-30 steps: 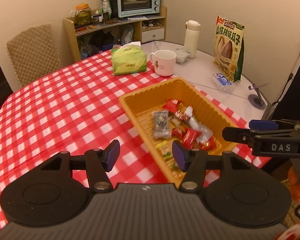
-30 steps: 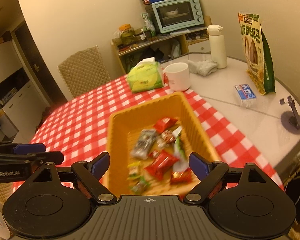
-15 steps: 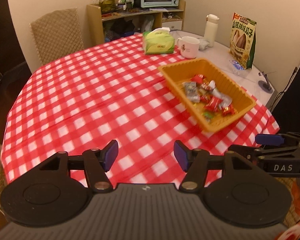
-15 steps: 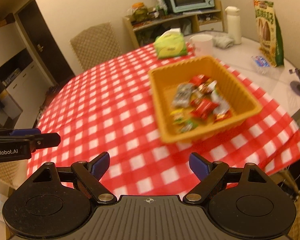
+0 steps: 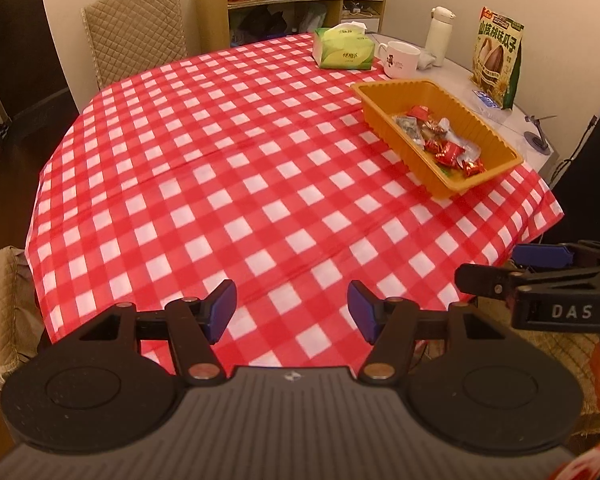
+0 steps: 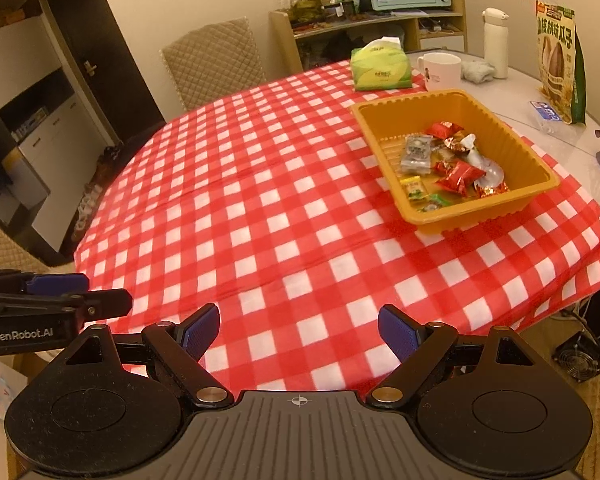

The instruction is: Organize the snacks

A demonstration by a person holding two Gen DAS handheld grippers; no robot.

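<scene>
- You pulled both tools back from the orange plastic tray with ribbed walls (image 6: 496, 118); a second ago it filled the lower part of both views, and now it stood far off, on the right part of the desk.
- Your left tool (image 5: 291, 311) hung over the near edge of the red-and-white checked tablecloth (image 5: 227, 168), its blue pads apart with nothing between them.
- Your right tool (image 6: 298, 331) was also released, jaws spread wider than the left one's, and empty.
- The wrapped snacks (image 6: 450, 164) all lay inside the tray: several red glossy foil packets, one grey flat packet, one small yellow one, and a clear crinkled wrapper.
- No loose snack showed on the cloth, so I judged that the sorting was finished or nearly finished, and that the retreat was the end of the work.
- The cloth looked thin and soft; it draped over the round edge of the desk with small folds.
- Beyond the cloth the pale, smooth desk top (image 6: 508, 92) was bare and a little shiny.
- There stood a green soft pack of tissues (image 6: 382, 70), a white ceramic mug (image 6: 440, 70), a white cylindrical bottle (image 6: 495, 42) and a tall green printed bag of sunflower seeds (image 6: 558, 64).
- The bag of seeds stayed outside the tray, well apart from your tools; whether it belonged to the task, I could not tell.
</scene>
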